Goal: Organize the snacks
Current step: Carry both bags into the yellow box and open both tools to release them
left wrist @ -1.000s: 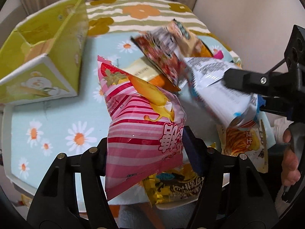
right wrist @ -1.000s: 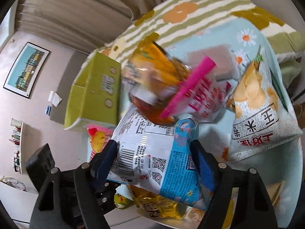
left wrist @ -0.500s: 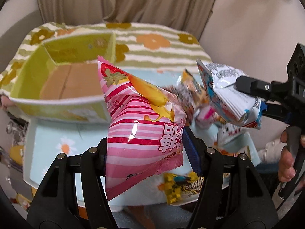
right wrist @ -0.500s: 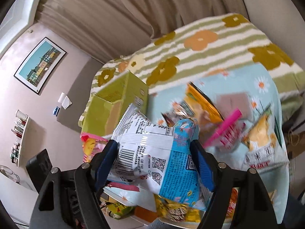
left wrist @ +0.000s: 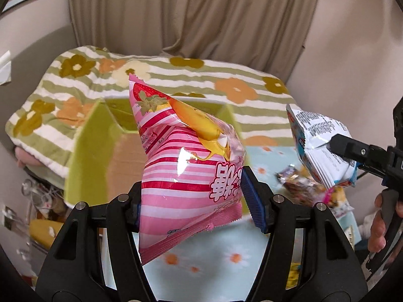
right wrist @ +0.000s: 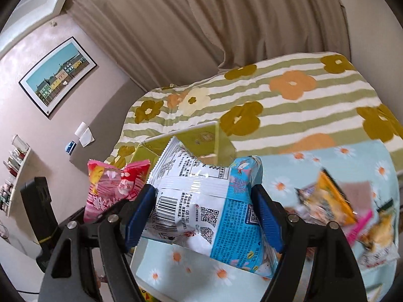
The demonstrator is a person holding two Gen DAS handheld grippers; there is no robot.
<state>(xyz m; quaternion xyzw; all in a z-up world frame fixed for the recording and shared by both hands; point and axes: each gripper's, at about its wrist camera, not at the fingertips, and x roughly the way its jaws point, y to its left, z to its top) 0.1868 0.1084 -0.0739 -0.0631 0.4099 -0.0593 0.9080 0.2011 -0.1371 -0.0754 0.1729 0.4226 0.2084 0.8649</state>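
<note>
**Two snack bags held aloft near the green box**

A pink striped bag (left wrist: pixel 186 176) is pinched between the fingers of the left gripper (left wrist: pixel 191 201), the blue pads pressed against its two sides low on the pouch, so that the sealed top stands up in front of the open green box (left wrist: pixel 93 141). A white and blue bag (right wrist: pixel 201 201) is clamped in the same way by the right gripper (right wrist: pixel 201 214), its barcode and printed back facing the camera; in the left wrist view this bag (left wrist: pixel 320 146) is seen hanging off to the right, clear of the surface (left wrist: pixel 226 249). Both bags are held in the air, above the daisy-print cloth and near the box, whose cardboard floor looks bare where it can be seen.

The bags are judged to be light, air-filled and soft, with glossy film that may slip if gripped loosely and contents that may be crushed if squeezed hard. A hold across the puffed middle, as now, gives the pads something to bear on; the flat crimped seams would be a firmer place to take hold without pressing on the contents. More snacks (right wrist: pixel 335 209) lie scattered on the surface to the right, blurred and not yet sorted.
</note>
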